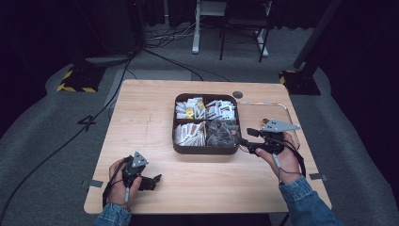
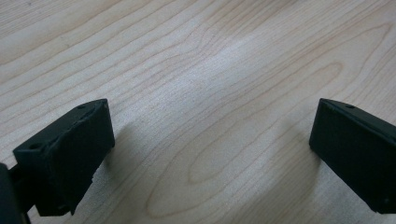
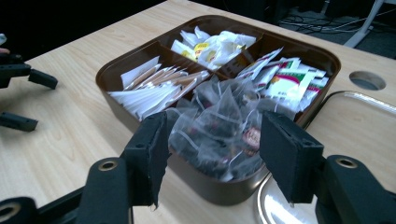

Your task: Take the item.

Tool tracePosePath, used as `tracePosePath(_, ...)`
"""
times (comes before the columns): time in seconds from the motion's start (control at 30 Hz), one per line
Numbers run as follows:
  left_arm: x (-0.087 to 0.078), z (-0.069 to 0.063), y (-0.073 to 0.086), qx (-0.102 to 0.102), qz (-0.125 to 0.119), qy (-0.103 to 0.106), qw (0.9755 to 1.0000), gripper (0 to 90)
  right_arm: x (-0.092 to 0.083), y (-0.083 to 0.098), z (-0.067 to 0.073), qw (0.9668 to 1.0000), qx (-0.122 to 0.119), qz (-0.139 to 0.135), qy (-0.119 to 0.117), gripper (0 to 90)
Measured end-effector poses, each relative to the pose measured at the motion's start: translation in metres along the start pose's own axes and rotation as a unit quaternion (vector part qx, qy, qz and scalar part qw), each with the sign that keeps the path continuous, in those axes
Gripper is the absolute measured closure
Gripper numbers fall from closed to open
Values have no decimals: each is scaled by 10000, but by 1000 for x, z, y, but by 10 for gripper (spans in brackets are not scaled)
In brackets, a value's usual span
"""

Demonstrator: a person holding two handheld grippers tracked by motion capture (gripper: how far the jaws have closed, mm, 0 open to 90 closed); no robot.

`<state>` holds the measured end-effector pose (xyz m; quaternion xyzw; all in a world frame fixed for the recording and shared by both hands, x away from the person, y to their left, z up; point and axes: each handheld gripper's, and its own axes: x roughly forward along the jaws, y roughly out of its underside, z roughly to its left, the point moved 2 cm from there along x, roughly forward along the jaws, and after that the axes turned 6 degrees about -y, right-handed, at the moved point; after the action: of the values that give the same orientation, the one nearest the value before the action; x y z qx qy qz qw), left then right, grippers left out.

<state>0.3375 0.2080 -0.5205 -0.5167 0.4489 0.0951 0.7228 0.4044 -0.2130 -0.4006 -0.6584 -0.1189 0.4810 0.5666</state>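
Note:
A brown four-compartment box (image 1: 205, 149) stands mid-table, full of sachets. Clear pyramid tea bags (image 3: 219, 121) fill its near-right compartment (image 1: 222, 133); white and tan sachets (image 3: 154, 88) lie in the near-left one. My right gripper (image 1: 248, 140) hovers at the box's front right corner and points at it. In the right gripper view its jaws (image 3: 215, 135) stand apart in front of the tea bags, with nothing between the pads. My left gripper (image 1: 154, 182) rests low at the table's front left, wide open over bare wood (image 2: 210, 126).
A clear tray (image 1: 277, 107) lies right of the box, beside my right hand; its rim (image 3: 373, 100) shows close by. A round cable hole (image 1: 237, 94) sits behind the box. The far compartments hold white, yellow and red-green packets (image 3: 285, 77). Cables cross the floor beyond.

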Motion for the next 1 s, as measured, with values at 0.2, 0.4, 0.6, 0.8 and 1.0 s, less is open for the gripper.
tracePosePath(0.2,0,0,0,-1,0,-1,10000,2,18,-22,-16,9999,-45,131,47,435)
tracePosePath(0.4,0,0,0,-2,0,-2,10000,2,39,-36,-33,9997,197,-31,-116,457)
tracePosePath(0.6,0,0,0,3,3,-11,10000,2,61,-49,-45,9998,200,0,-83,460)
tracePosePath(0.8,0,0,0,-2,10,-9,10000,2,82,-58,-53,9998,209,76,23,466)
tracePosePath(1.0,0,0,0,-1,-4,-14,10000,1,102,-66,-62,9993,217,261,123,474)
